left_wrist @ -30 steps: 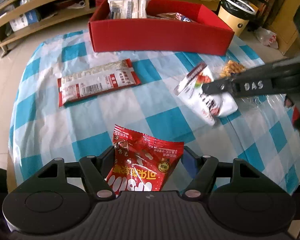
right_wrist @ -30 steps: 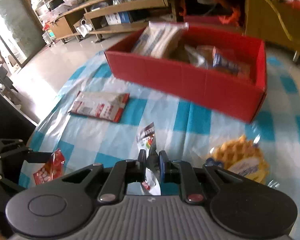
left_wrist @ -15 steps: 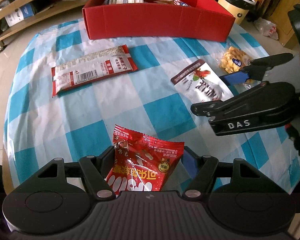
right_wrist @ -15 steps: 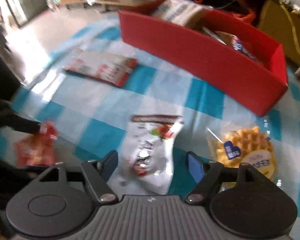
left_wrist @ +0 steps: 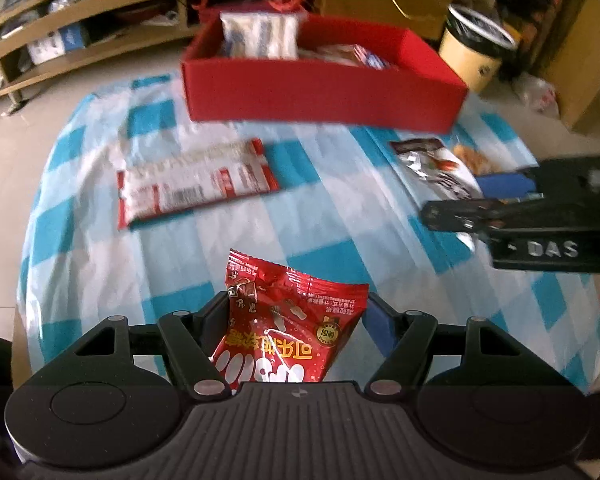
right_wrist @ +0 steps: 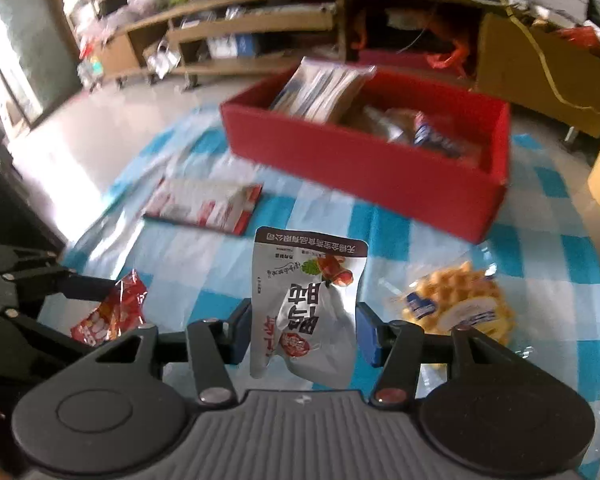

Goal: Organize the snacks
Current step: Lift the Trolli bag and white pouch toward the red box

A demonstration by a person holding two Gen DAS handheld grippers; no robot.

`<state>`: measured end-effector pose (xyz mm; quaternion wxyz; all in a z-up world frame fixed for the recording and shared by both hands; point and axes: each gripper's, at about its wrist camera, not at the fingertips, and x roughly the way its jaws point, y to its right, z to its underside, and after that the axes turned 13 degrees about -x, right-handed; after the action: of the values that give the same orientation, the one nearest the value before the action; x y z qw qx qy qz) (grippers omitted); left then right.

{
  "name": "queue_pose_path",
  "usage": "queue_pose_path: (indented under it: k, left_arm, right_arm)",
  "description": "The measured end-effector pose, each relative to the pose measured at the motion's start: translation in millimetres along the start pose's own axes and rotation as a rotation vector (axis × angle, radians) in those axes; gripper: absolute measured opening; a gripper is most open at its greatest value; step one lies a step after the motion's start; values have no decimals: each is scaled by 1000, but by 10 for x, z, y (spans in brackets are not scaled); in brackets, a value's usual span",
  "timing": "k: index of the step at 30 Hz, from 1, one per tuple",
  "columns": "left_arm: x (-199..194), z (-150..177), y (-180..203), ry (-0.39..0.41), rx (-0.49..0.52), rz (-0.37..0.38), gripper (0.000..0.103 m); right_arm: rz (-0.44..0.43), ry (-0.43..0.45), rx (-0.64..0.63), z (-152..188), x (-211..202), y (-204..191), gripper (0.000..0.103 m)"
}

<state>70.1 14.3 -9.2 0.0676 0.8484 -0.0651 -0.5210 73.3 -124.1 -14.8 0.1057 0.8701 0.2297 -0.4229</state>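
My left gripper [left_wrist: 296,316] is shut on a red snack packet [left_wrist: 290,332], held above the near edge of the table. It also shows in the right wrist view [right_wrist: 108,312]. My right gripper [right_wrist: 302,328] has its jaws around a silver-white snack pouch [right_wrist: 306,296]; the pouch looks lifted between them. The pouch also shows in the left wrist view [left_wrist: 432,164]. A red box [left_wrist: 324,92] with several snacks in it stands at the far side of the table.
A long red-and-white packet [left_wrist: 196,184] lies left of centre on the blue-checked tablecloth [left_wrist: 320,216]. A wrapped waffle [right_wrist: 456,300] lies at the right. A bin [left_wrist: 476,52] and shelves [left_wrist: 72,40] stand beyond the table.
My right gripper, which was open over the silver pouch lying flat, has closed in around it and the pouch now stands up between the jaws. My left gripper still holds the red packet.
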Motion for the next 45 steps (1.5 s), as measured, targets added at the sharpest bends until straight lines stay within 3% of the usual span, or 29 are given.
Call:
queue_pose_path:
  k: [5, 15, 45]
  left_arm:
    - [-68, -164, -22, 56, -62, -5, 76]
    - [-122, -408, 100, 171, -46, -43, 76]
    - [-69, -736, 346, 255, 0, -4, 76]
  right_arm:
    - [14, 41, 19, -70, -70, 71, 49]
    - [16, 103, 10, -268, -67, 135, 49]
    - [81, 181, 91, -411, -164, 425, 49]
